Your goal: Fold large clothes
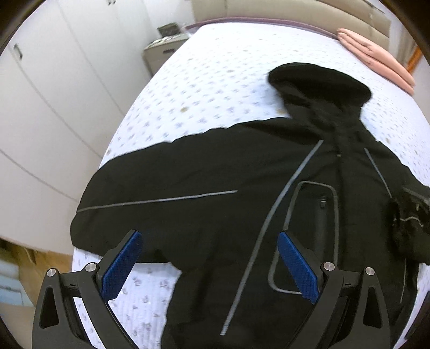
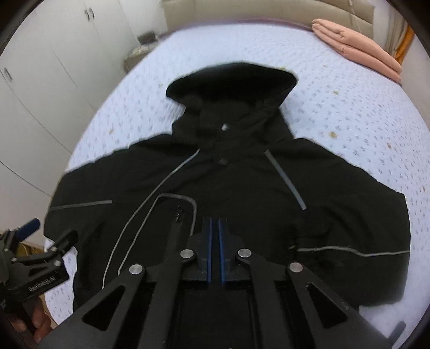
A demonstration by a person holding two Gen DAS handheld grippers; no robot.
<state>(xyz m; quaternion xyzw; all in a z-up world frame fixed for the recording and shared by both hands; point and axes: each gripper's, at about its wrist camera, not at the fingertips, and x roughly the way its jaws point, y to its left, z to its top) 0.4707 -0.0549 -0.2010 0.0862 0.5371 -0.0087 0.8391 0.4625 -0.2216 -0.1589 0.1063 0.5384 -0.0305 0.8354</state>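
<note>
A big black jacket (image 2: 228,193) is lying flat on the bed (image 2: 349,112), front side up, with its hood (image 2: 231,86) pointing toward the headboard (image 2: 268,10) and both sleeves spread out to the sides. It looks like the folding is only just starting, because nothing on the jacket is folded over yet. The left hand-held gripper (image 1: 209,265) is hanging above the jacket's lower edge with its blue pads (image 1: 121,265) wide apart and nothing between them. The right hand-held gripper (image 2: 215,249) is hanging over the middle of the jacket with its pads pressed together, and nothing seems to be caught in them. The next move is probably to grab a sleeve (image 2: 362,214) or a side edge and bring it across the chest, so the right one needs to open first, and each one needs to go down to the cloth and pinch just one layer. Some things are hard to see. The pictures are blurry, so the zipper and small folds are not clear. The bottom hem is hiding under the grippers in both views. The sleeve ends are cut off or bunched, and one dark lump at the right edge of the left view is too dim to name. A folded pink cloth (image 2: 357,51) is sitting near the headboard, well apart from the jacket.
</note>
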